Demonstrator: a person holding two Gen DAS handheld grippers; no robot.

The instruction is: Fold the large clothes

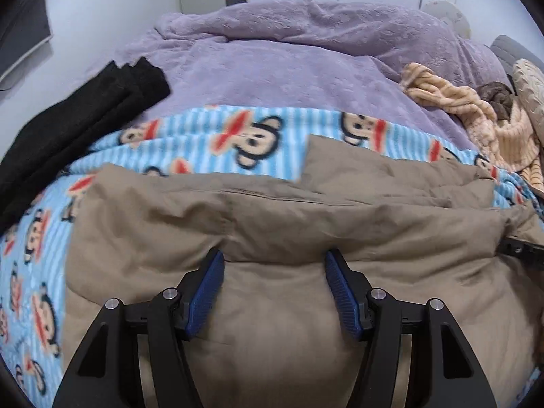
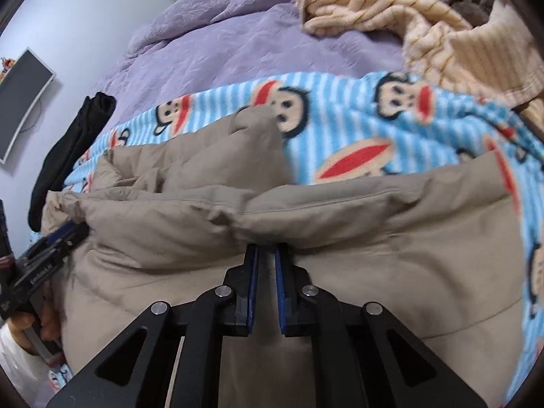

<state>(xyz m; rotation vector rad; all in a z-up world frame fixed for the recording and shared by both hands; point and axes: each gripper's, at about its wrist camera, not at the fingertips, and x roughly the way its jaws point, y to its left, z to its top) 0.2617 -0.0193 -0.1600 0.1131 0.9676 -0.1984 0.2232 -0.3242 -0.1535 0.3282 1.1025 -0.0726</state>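
Here the right gripper [image 2: 267, 250] pinches the tan coat [image 2: 374, 238]; left gripper [image 1: 274, 258] released above it.

small white lettering on left gripper [image 2: 73, 229], unreadable

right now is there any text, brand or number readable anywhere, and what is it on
White lettering on the side of the left hand-held gripper: too blurred and small to read.
Blue monkey-print blanket: cartoon faces only, no words.
Tan padded jacket, black folded garment, wall monitor: no text visible.
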